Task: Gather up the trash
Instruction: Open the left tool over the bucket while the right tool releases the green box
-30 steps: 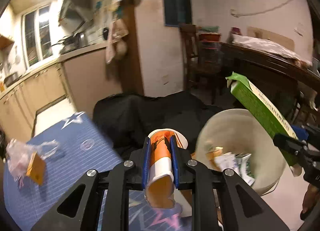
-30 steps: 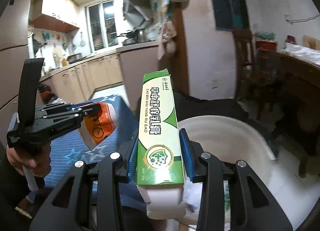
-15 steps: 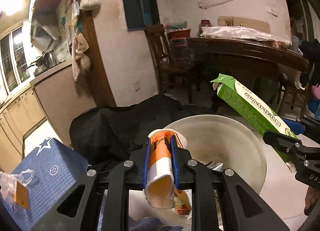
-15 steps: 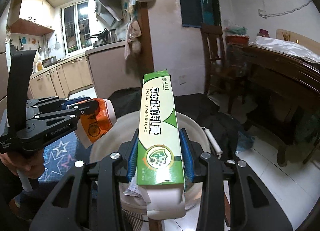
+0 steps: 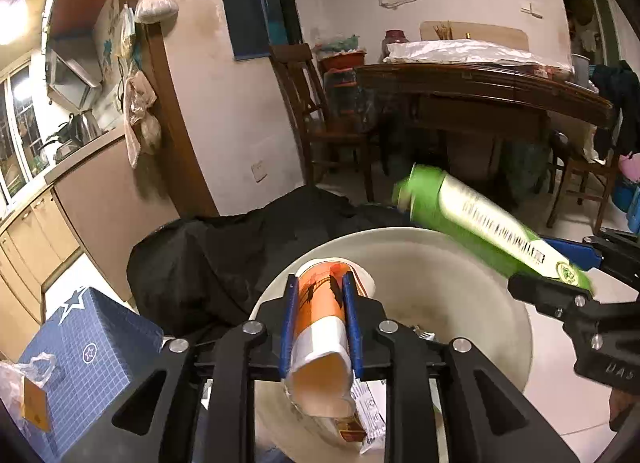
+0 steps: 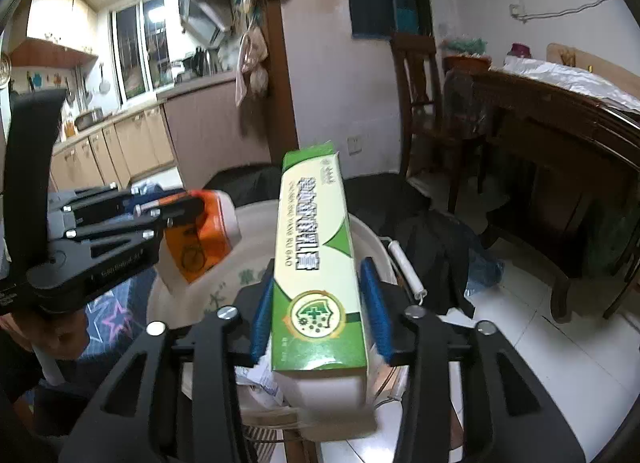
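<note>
A squashed orange-and-white paper cup (image 5: 320, 315) sits between the blue pads of my left gripper (image 5: 320, 283), whose jaws are opening while the pads still touch the cup. It hangs over the cream trash bin (image 5: 460, 275), which holds several scraps. My right gripper (image 6: 318, 283) is opening too. A long green-and-white carton (image 6: 316, 231) stands between its pads with a gap at the right pad, blurred and tilting over the bin rim (image 6: 256, 211). The carton (image 5: 480, 223) and right gripper (image 5: 560, 275) show at the right of the left wrist view. The left gripper (image 6: 192, 211) and cup (image 6: 204, 239) show at the left of the right wrist view.
A black bag (image 5: 224, 255) lies behind the bin. A blue star-patterned cloth (image 5: 92, 351) with a clear plastic bag (image 5: 24, 395) is at the lower left. A wooden chair (image 5: 320, 111) and a dark wooden table (image 5: 480, 83) stand behind, with white tiled floor (image 6: 540, 343) at the right.
Both grippers have swung from beside the blue cloth to over the bin. The right jaws have widened and the carton has loosened and tipped. The cup looks less squeezed.
</note>
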The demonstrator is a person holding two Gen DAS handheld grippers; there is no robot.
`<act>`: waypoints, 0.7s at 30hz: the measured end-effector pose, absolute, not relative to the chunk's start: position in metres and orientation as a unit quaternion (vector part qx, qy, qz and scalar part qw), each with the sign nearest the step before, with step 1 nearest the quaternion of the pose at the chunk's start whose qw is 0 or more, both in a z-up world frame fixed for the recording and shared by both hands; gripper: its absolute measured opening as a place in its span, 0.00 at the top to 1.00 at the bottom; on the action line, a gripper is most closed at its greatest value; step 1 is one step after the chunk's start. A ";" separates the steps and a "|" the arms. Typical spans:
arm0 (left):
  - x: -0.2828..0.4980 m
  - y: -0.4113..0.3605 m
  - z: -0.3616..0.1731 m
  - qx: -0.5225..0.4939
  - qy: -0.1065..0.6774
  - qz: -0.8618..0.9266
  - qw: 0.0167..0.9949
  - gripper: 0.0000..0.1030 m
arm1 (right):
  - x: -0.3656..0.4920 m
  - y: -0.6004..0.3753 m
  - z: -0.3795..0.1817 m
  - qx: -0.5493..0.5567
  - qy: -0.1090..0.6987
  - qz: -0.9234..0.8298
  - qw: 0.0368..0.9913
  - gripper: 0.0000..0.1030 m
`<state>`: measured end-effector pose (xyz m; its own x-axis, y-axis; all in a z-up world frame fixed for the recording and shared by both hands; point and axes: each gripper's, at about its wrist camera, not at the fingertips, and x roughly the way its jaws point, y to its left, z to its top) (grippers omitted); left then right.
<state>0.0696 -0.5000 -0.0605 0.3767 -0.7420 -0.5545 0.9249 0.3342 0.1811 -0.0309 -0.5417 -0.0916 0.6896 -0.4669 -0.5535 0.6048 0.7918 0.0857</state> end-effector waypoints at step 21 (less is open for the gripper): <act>0.124 -0.425 -0.056 0.223 0.203 -0.465 0.833 0.71 | 0.020 -0.503 -0.074 0.115 0.239 -0.234 0.935 0.51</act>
